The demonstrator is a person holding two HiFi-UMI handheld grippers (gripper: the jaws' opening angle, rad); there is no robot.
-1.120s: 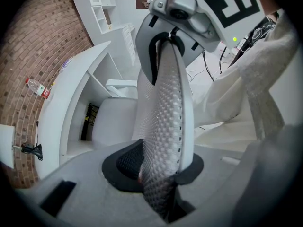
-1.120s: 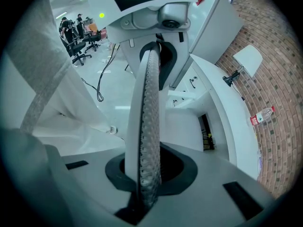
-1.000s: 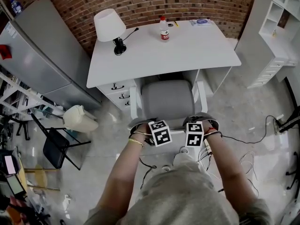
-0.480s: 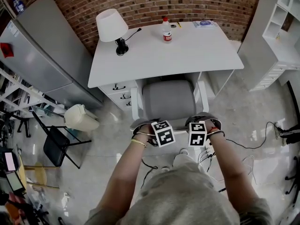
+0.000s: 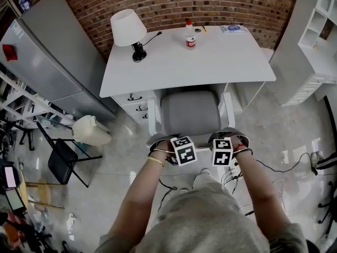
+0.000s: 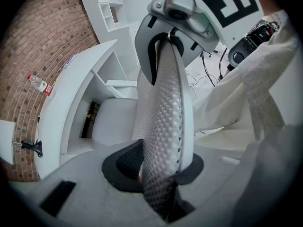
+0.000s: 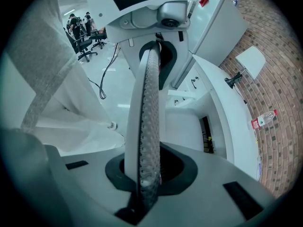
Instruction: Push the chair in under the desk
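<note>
The chair has a grey seat (image 5: 189, 112) and white armrests; its front is tucked beneath the white desk (image 5: 210, 62). My left gripper (image 5: 176, 147) and right gripper (image 5: 224, 146) point down at the chair's back, side by side. In the left gripper view the gripper (image 6: 158, 183) is shut on the mesh backrest rim (image 6: 163, 108). The right gripper view shows the right gripper (image 7: 149, 174) likewise shut on the backrest edge (image 7: 149, 103). The person's arms hide most of the backrest in the head view.
On the desk stand a white lamp (image 5: 126, 28) and a bottle (image 5: 190, 35); drawers (image 5: 134, 101) sit under its left side. A grey fridge (image 5: 47, 57), a pale bin (image 5: 90, 132) and a black folding chair (image 5: 63, 162) are left. White shelving (image 5: 316, 36) and floor cables (image 5: 284, 167) lie right.
Only the head view has shifted slightly. Both grippers keep their hold on the backrest and the chair stands where it did.
</note>
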